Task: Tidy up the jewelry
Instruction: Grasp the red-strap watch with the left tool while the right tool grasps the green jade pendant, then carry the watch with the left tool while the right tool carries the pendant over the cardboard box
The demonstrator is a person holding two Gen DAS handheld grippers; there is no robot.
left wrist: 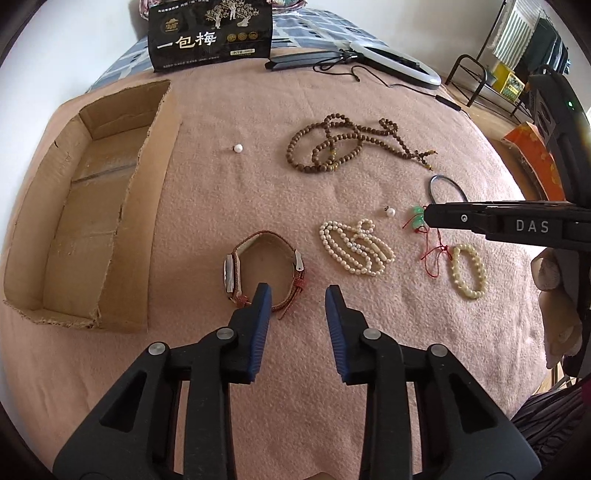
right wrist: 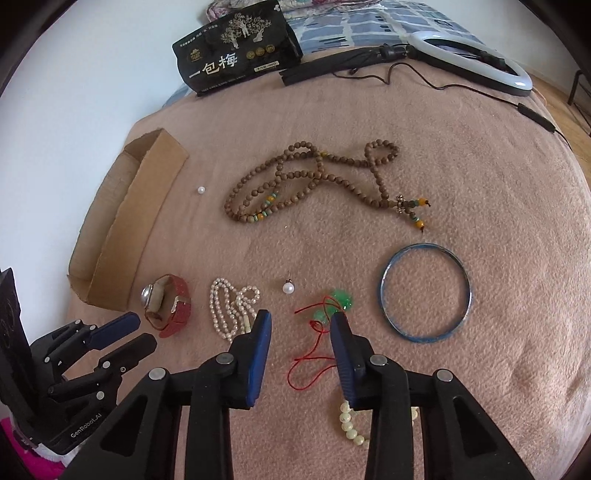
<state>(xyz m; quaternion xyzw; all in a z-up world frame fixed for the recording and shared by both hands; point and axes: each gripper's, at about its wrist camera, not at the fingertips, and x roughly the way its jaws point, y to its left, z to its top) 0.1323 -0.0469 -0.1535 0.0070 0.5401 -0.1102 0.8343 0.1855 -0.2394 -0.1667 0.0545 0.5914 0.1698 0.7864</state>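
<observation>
Jewelry lies on a pink blanket. My left gripper point(left wrist: 299, 291) is open and empty; its left finger covers part of a red-strapped watch point(left wrist: 236, 271). My right gripper point(right wrist: 301, 321) is open and empty above a green pendant point(right wrist: 341, 299) on a red cord point(right wrist: 310, 354). It also shows in the left wrist view point(left wrist: 428, 218). A pearl necklace point(left wrist: 354, 245), a cream bead bracelet point(left wrist: 469, 271), a brown bead mala point(right wrist: 306, 184), a blue bangle point(right wrist: 424, 291) and two loose pearls point(right wrist: 288, 287) point(left wrist: 238, 148) lie around. An empty cardboard box point(left wrist: 92, 206) sits at the left.
A black snack bag point(left wrist: 210, 35), a ring light point(right wrist: 476, 59) with its black cable point(right wrist: 480, 92), and a folded black stand point(left wrist: 303, 59) lie at the far edge of the blanket. An orange box point(left wrist: 535, 155) and a metal rack point(left wrist: 480, 74) are off to the right.
</observation>
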